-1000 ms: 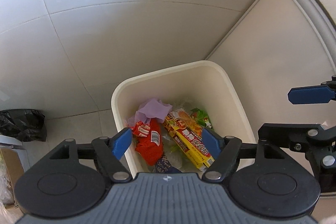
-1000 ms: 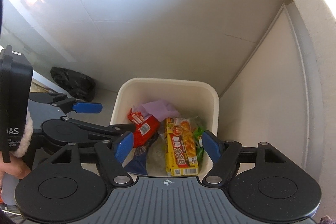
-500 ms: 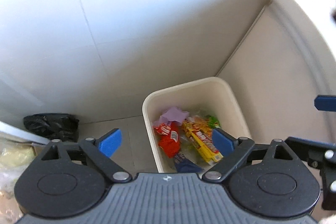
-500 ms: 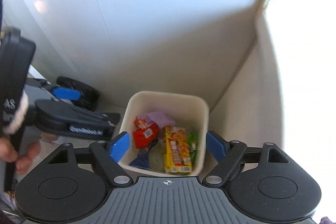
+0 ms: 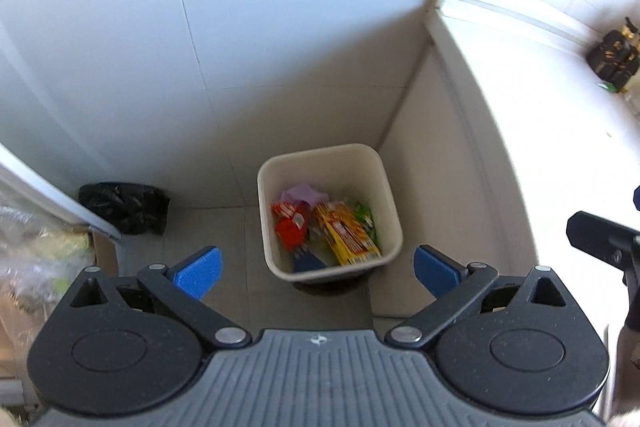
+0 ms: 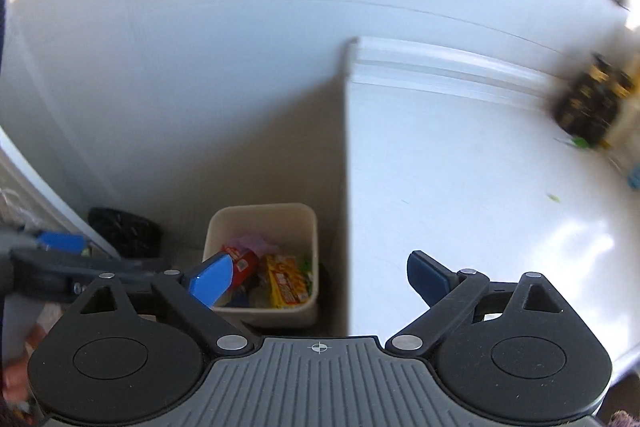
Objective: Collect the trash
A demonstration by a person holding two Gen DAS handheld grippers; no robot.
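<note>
**Desk editor:** What do the jaws show?

**Photographer:** Both sets stand wide apart, holding nothing. The left gripper (image 5: 316, 269) hangs above the cream square plastic bin (image 5: 390, 211), at centre frame on the grey tiled floor (image 5: 208, 227). The right gripper (image 6: 320, 279) straddles the edge of the white desk (image 6: 460, 187).

**Desk editor:** Where is the trash?

**Photographer:** Some is binned: a yellow carton (image 5: 346, 239), a red wrapper (image 5: 290, 225), lilac tissue (image 5: 300, 193). More litter probably lies at the right edge: a blurred black-and-yellow heap (image 6: 588, 107) and green scraps (image 6: 578, 142) on the desk, up and right of the jaws. Its long axis cannot be told. The right gripper looks nearer.

**Desk editor:** And the room?

**Photographer:** White tiled walls (image 5: 280, 27), with a crumpled black plastic bag (image 5: 124, 207) at left.
</note>
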